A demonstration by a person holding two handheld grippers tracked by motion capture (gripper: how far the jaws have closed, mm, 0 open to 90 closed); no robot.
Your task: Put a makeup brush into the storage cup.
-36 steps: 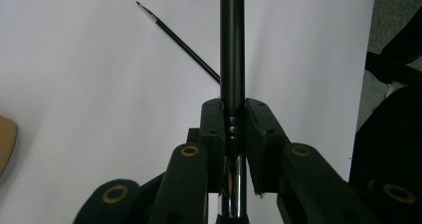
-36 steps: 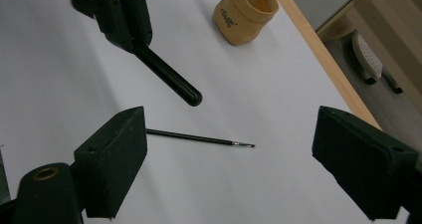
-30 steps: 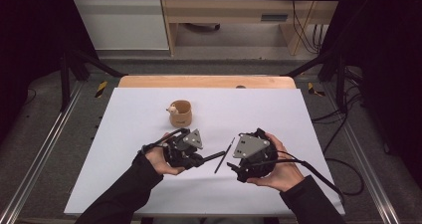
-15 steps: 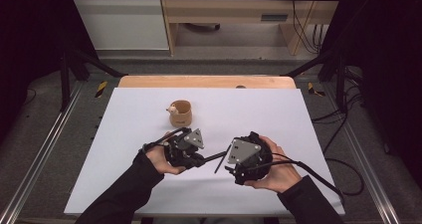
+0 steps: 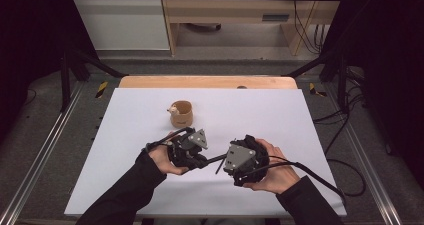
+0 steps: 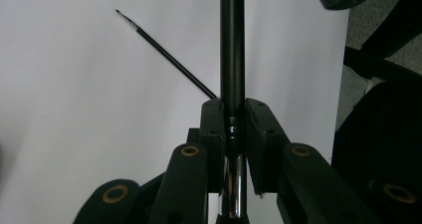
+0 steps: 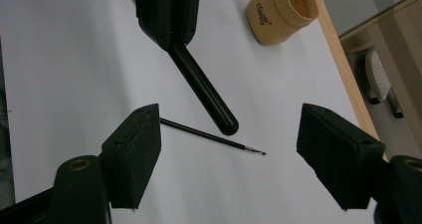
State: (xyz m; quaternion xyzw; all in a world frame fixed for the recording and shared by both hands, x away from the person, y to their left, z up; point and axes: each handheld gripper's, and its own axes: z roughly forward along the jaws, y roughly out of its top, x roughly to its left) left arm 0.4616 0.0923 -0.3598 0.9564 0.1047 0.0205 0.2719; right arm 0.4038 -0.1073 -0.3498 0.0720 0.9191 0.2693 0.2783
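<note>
From the high view, the white tabletop [image 5: 280,115] is seen with a small tan cup [image 5: 181,113] standing toward twelve o'clock of the hands. The left tongs [image 5: 202,161] and right tongs [image 5: 227,164] are held close together near the six o'clock edge, apparently so that something can be passed or worked between them. A thin dark stick is seen between the two tools.

In the left gripper view, the left tongs [image 6: 233,115] are clenched on a black tube [image 6: 232,40], which runs straight up toward twelve o'clock; a chrome section is seen below the jaws. The grip is taken near that joint, probably to steady the tube like a cap or handle. A fine brush [image 6: 166,55] lies on the tabletop at eleven o'clock.

In the right gripper view, the right tongs [image 7: 229,149] are spread wide and hold nothing. The fine brush [image 7: 214,136] lies between the jaws, its tip toward three o'clock, so a pickup is judged to be intended. The black tube [image 7: 204,92] is held just above it, and the tan cup [image 7: 281,12] is seen at one o'clock.
</note>
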